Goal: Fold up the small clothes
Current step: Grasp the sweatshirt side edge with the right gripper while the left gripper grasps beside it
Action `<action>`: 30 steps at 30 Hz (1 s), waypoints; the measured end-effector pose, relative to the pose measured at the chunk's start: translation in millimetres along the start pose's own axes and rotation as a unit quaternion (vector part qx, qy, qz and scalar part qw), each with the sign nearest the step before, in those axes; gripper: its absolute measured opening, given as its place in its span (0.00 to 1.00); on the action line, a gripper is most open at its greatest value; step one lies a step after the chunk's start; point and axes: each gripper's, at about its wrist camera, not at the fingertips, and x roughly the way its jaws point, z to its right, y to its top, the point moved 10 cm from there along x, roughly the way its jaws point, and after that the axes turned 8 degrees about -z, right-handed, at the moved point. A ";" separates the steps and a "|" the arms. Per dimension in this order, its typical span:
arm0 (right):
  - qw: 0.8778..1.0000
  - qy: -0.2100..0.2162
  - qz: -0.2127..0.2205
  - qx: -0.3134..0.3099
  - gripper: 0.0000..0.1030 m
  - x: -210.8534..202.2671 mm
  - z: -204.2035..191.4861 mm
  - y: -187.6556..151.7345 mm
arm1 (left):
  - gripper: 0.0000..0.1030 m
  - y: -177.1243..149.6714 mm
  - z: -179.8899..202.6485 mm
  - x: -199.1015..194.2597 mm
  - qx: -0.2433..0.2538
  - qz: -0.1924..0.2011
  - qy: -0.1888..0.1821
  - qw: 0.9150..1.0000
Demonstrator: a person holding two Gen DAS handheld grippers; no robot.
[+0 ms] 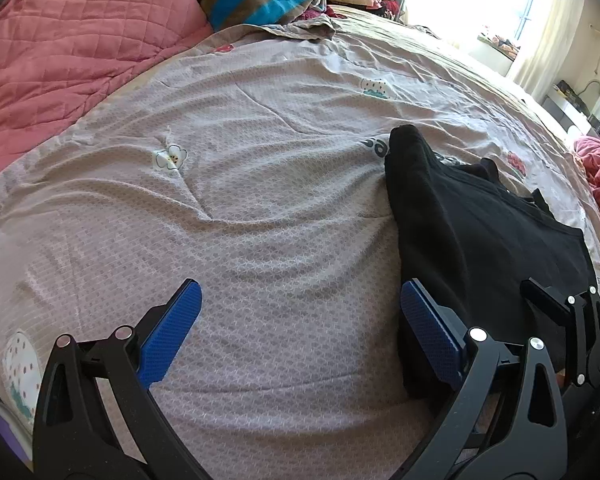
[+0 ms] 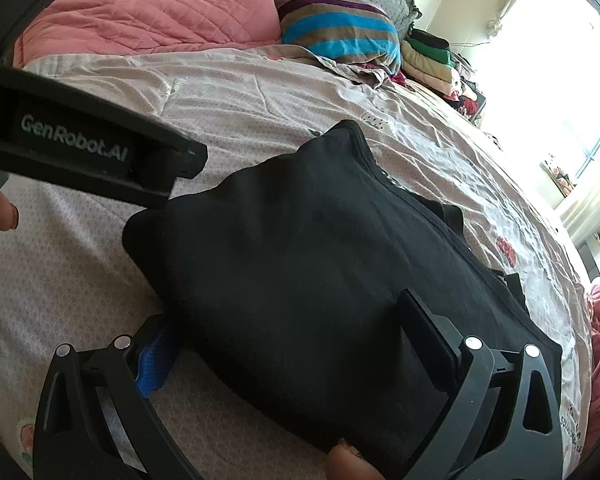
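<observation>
Black soft knit garment (image 2: 320, 264) lies on the bed, on a pale mauve patterned bedsheet (image 1: 240, 208), toward the near edge of the bed and well apart from the pink quilted blanket (image 1: 72, 40) and the blue-and-brown striped pillow (image 2: 340, 28) at the head end. It looks partly folded: a thick, rounded bundle with layered edges showing along its far side.

Left gripper (image 1: 296, 336): jaws spread wide, nothing between them, only sheet. Its right-hand blue pad sits just beside the garment's near left edge, possibly touching; cannot tell for sure.

Right gripper (image 2: 296, 348): jaws also wide, straddling the garment's near end. One finger rests over the black cloth, the blue pad of the other pokes out at the cloth's left edge. Not closed on anything.

Handling judgement: light, limp fabric, no stiffness, not fragile. It should drape and sag once lifted, and the layers may slide apart if only the top one is pinched. Matte knit, likely grippy against the textured pads. Best hold appears to be the near corners or the seamed edge, catching all layers together, one gripper per corner. The loose sheet beneath could get pinched along with it.
</observation>
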 end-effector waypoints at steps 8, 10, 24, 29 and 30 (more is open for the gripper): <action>0.999 -0.006 0.027 0.021 0.79 -8.0 10.2 6.0 | 0.91 13.4 6.9 9.7 -0.003 -0.005 -0.008 1.000; 0.999 -0.008 0.034 0.022 0.72 -13.2 11.1 6.2 | 0.91 17.5 8.9 10.6 -0.003 -0.007 -0.011 1.000; 0.996 -0.025 0.087 0.008 0.14 -38.6 8.7 5.0 | 0.91 48.4 35.8 7.5 -0.032 -0.020 -0.100 0.994; 0.995 -0.023 0.099 0.020 0.12 -47.9 13.6 0.1 | 0.91 52.3 53.2 22.5 -0.030 -0.051 -0.124 0.991; 0.995 -0.022 0.100 0.021 0.12 -48.7 14.7 -0.2 | 0.91 52.4 56.1 25.5 -0.031 -0.055 -0.129 0.990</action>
